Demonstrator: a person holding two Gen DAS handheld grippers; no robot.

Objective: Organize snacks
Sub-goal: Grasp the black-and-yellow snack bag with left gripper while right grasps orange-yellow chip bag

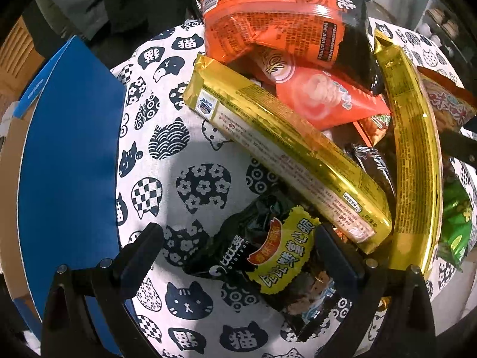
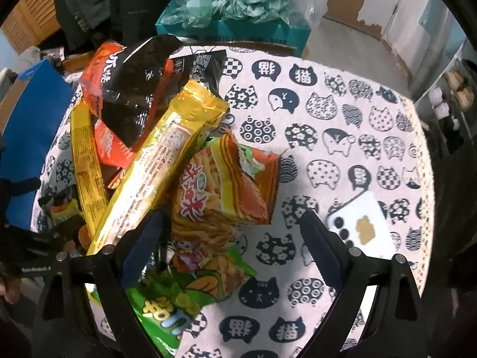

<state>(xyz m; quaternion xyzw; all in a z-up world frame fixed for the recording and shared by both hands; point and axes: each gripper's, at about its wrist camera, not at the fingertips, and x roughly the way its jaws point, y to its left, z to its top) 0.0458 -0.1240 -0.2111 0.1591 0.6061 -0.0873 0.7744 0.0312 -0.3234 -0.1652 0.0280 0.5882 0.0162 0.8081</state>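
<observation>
A heap of snack packets lies on a cat-print tablecloth (image 1: 179, 137). In the left wrist view my left gripper (image 1: 237, 229) is open and points down over a small black-and-yellow packet (image 1: 277, 256), which lies between its fingers without being pinched. Beyond it lie two long gold packets (image 1: 286, 161) (image 1: 414, 155) and an orange bag (image 1: 268, 21). My right gripper (image 2: 231, 214) is also open, straddling an orange-striped fries bag (image 2: 226, 185). A green packet (image 2: 179, 292) lies under its left finger, and a gold packet (image 2: 161, 161) leans beside it.
A blue box (image 1: 68, 164) stands at the table's left edge. A white phone (image 2: 363, 223) lies on the cloth just right of the right gripper. A teal bag (image 2: 238, 15) stands behind the table. The cloth's right half (image 2: 342, 119) carries no snacks.
</observation>
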